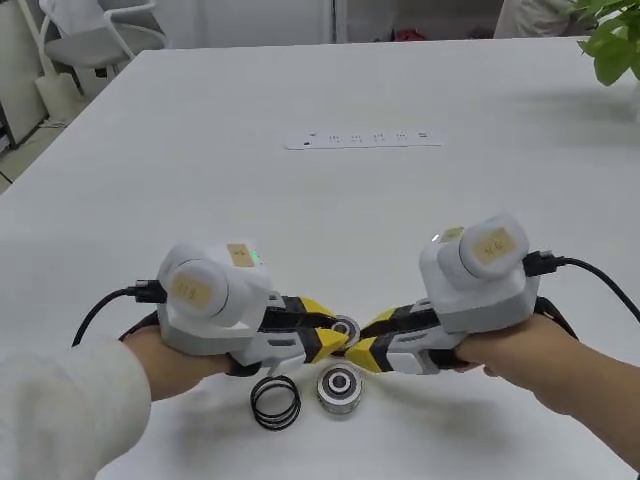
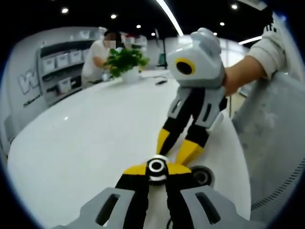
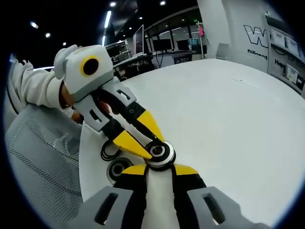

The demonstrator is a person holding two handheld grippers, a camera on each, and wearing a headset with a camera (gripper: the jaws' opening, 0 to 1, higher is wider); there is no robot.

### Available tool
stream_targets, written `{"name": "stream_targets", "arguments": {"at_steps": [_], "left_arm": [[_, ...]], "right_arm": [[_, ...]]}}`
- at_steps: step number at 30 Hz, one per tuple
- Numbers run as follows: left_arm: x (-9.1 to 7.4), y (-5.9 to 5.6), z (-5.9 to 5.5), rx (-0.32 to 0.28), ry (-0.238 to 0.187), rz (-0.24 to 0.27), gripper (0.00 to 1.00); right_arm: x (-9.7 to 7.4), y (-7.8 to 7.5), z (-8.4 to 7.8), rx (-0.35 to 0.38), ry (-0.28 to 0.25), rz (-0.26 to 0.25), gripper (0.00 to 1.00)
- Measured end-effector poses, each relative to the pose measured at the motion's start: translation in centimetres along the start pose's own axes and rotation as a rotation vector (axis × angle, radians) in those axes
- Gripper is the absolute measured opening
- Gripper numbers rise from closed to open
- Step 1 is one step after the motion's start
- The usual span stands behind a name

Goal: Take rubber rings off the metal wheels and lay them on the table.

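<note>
Wheel (image 1: 345, 328) pinched by left gripper (image 1: 330, 340) and right gripper (image 1: 365, 348) jaws (tips meeting), rings (image 1: 275, 400) beside second wheel (image 1: 339, 388)

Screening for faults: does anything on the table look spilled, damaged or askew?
Nothing stands out. Left tongs and right tongs grip one metal wheel; another wheel lies beside the rubber rings on the table.

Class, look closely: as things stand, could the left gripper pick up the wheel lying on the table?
Probably not yet. The left gripper is shut on a raised wheel, shared with the right gripper. The table wheel itself lies uncovered.
</note>
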State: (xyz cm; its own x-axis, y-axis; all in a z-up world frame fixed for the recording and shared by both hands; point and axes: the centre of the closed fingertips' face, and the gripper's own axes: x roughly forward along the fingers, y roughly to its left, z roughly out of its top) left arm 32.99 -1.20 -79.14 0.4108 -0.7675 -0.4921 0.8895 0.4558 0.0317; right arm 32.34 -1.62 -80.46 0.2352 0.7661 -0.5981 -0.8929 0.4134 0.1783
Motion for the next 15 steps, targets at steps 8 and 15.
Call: {"name": "stream_targets", "arguments": {"at_steps": [8,15], "left_arm": [[-0.06,-0.03,-0.02,-0.015,-0.003,0.0,0.13],[-0.21,0.05,-0.12,-0.015,0.0,-0.001,0.13]], "right_arm": [[0.06,0.19,-0.05,-0.023,0.002,0.003,0.15],[-0.27,-0.39,-0.92,-0.052,0.04,-0.016,0.0]]}}
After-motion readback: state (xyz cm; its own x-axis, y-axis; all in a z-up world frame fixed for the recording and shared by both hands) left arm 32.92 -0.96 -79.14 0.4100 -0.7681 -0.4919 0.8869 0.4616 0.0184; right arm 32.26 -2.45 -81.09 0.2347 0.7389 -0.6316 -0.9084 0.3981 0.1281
